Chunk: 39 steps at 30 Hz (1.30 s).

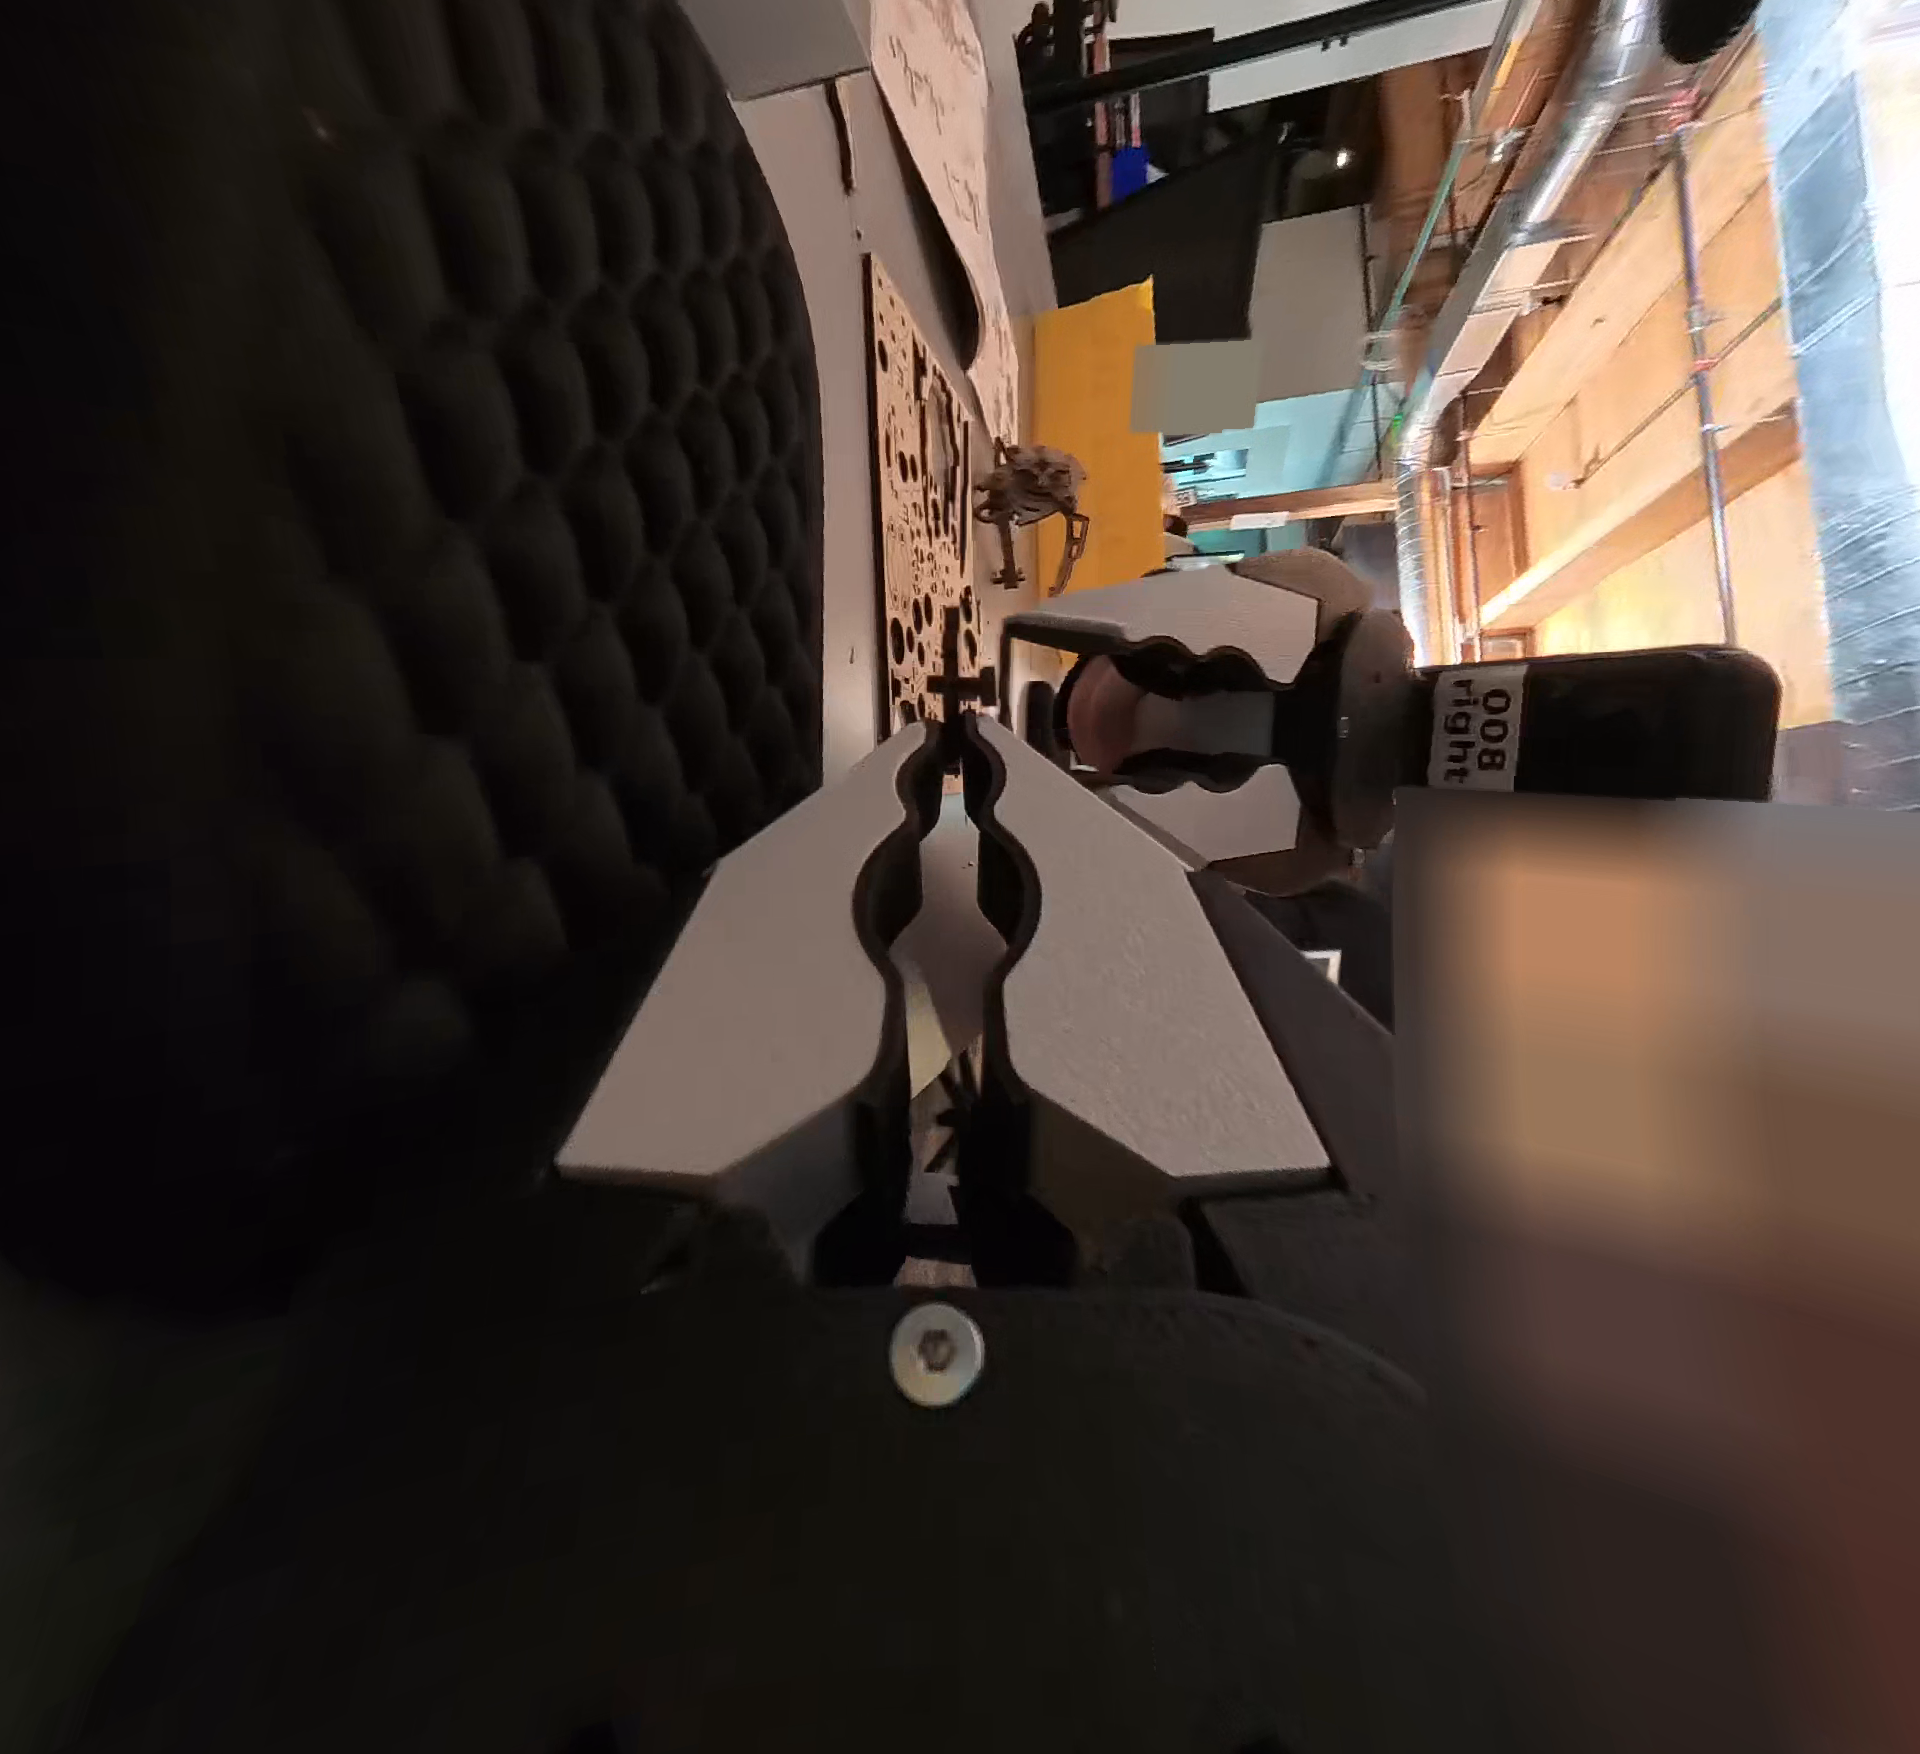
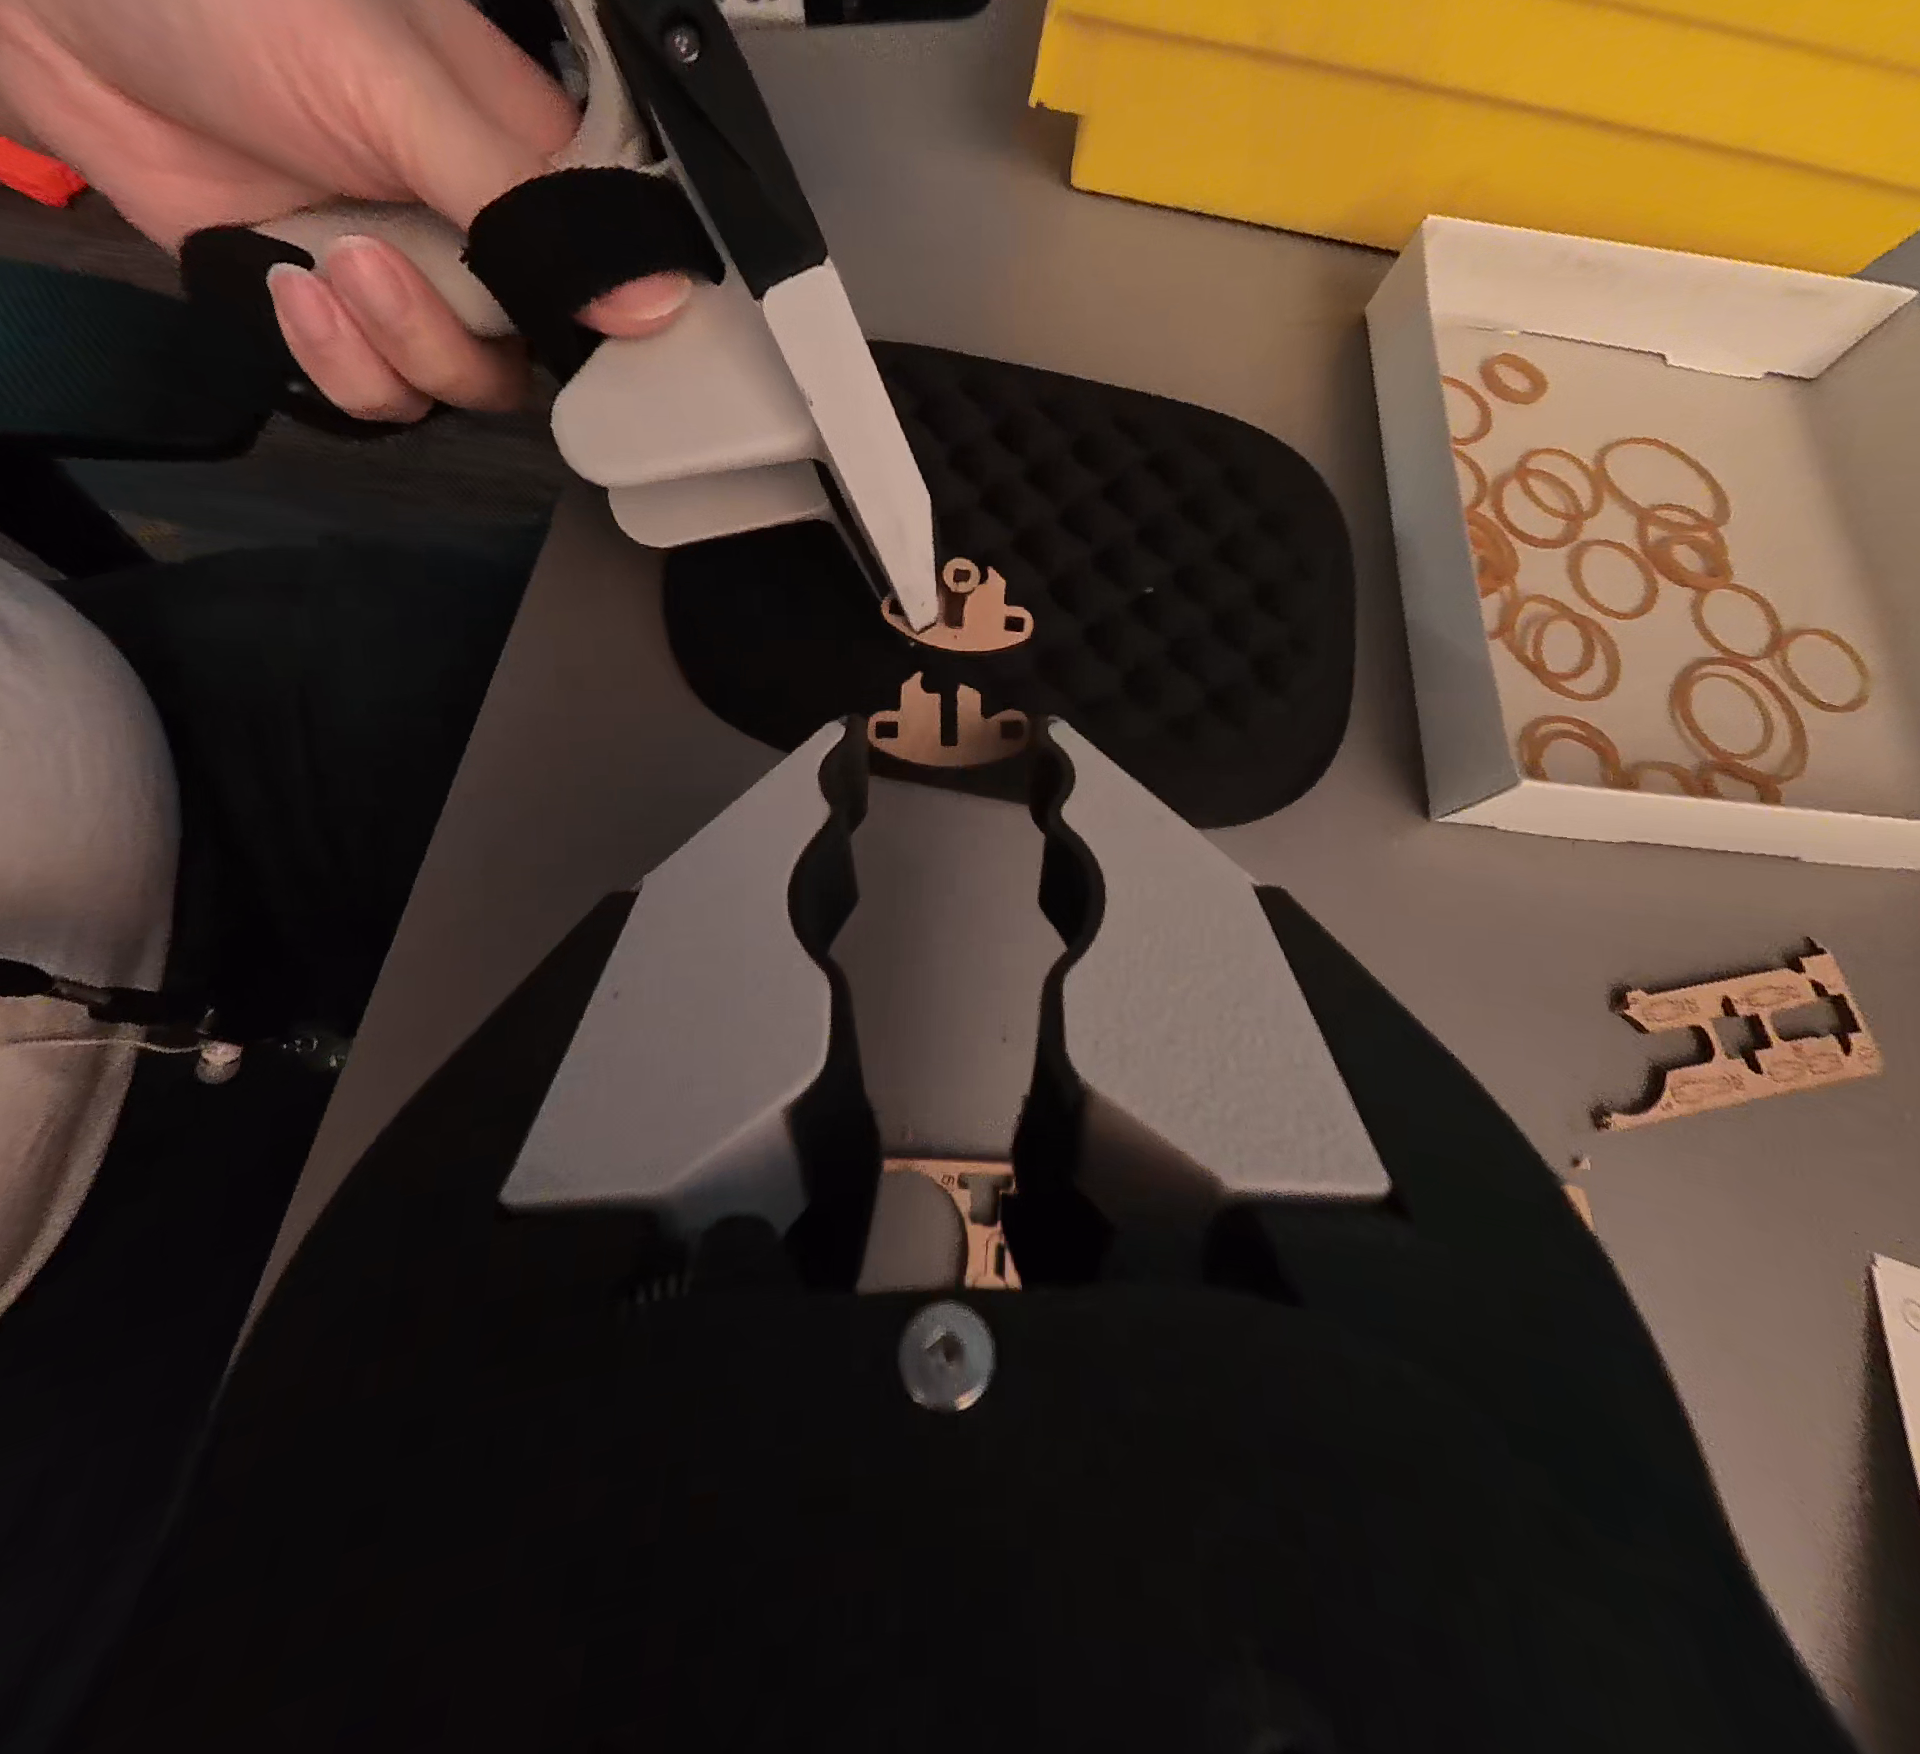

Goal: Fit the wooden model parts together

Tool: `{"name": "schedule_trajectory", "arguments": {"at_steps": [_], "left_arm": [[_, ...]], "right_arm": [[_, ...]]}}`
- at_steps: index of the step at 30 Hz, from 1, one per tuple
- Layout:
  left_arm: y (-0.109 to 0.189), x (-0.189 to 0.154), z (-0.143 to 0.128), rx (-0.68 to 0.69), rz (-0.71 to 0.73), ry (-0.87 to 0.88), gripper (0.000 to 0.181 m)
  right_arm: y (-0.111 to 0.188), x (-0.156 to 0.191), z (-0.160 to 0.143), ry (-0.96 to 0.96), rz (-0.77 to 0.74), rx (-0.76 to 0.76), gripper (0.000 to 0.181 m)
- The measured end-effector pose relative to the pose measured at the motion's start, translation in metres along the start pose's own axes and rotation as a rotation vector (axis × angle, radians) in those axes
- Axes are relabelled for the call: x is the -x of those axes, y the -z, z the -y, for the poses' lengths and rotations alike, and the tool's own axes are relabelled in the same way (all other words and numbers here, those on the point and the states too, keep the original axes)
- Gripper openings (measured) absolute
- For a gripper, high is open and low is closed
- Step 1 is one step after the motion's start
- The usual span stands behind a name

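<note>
At frame centre, the left hand-held gripper (image 2: 914,608) pinches one wooden part (image 2: 961,618); the right hand-held gripper (image 2: 951,733) clamps its slotted mate (image 2: 940,730) just below. Aligning slots squarely before pressing seems wise.

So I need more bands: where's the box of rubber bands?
Right wrist view, far right: the white box of rubber bands sits beside the black foam pad, below the yellow bins.

Dim, wide-angle warped, blurred edges
</note>
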State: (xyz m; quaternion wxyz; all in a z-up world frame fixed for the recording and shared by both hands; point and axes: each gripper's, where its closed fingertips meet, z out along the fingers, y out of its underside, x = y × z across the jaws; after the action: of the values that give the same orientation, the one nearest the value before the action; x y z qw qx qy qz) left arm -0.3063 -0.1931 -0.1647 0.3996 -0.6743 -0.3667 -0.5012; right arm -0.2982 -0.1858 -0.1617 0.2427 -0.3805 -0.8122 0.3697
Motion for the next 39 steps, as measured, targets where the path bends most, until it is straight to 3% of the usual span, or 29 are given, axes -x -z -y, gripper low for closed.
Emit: {"name": "schedule_trajectory", "arguments": {"at_steps": [6, 13, 18, 23, 29, 39], "left_arm": [[-0.006, -0.006, -0.006, 0.045, 0.005, -0.032, 0.001], [-0.031, 0.007, -0.032, 0.243, 0.206, -0.167, 0.001], [-0.041, 0.020, -0.056, 0.327, 0.336, -0.221, 0.001], [-0.043, 0.028, -0.066, 0.358, 0.424, -0.307, 0.001], [-0.044, 0.023, -0.073, 0.378, 0.376, -0.311, 0.015], [-0.026, 0.026, -0.081, 0.414, 0.365, -0.349, 0.014]], "right_arm": [[0.004, 0.002, -0.005, 0.003, -0.017, -0.003, 0.029], [0.042, 0.006, -0.057, -0.103, -0.093, 0.105, 0.029], [0.053, 0.032, -0.067, -0.147, -0.103, 0.090, 0.030], [0.042, 0.043, -0.067, -0.185, -0.136, 0.074, 0.030], [0.023, 0.043, -0.071, -0.164, -0.159, 0.095, 0.029], [0.025, 0.045, -0.058, -0.149, -0.103, 0.070, 0.029]]}}
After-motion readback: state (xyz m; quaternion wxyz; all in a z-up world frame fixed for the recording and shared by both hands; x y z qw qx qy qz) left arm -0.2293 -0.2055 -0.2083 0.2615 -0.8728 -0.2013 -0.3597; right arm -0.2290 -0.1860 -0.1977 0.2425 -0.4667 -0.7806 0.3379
